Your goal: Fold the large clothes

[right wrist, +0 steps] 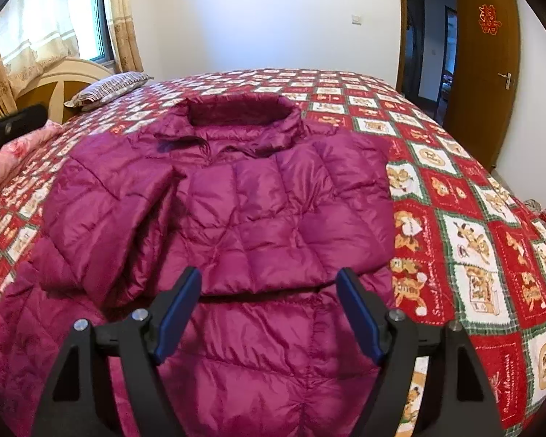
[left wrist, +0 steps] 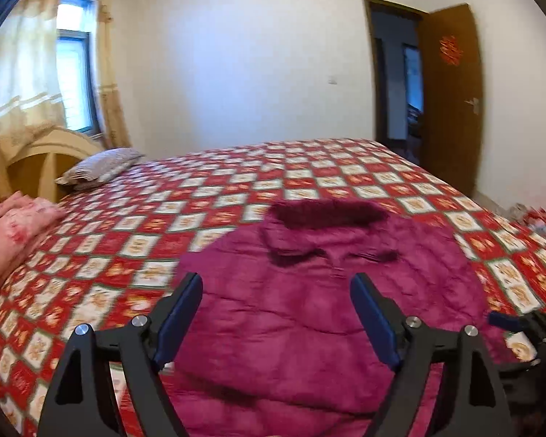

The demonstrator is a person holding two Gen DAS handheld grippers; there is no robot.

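A magenta quilted down jacket (right wrist: 258,218) lies flat on the bed, its collar (right wrist: 240,113) at the far end. One sleeve (right wrist: 102,215) is folded across the front from the left, and a fold line crosses the body near my right gripper. My right gripper (right wrist: 269,273) hovers open over the jacket's lower half with nothing between its blue pads. In the left wrist view the jacket (left wrist: 302,309) looks blurred. My left gripper (left wrist: 276,278) is open above it, empty, pointing toward the collar (left wrist: 327,215).
The bed is covered by a red-and-white checked quilt (right wrist: 462,211). A striped pillow (right wrist: 109,87) and a pink folded blanket (left wrist: 11,236) lie at the left by the headboard (left wrist: 43,156). A brown door (right wrist: 487,65) stands open at the right.
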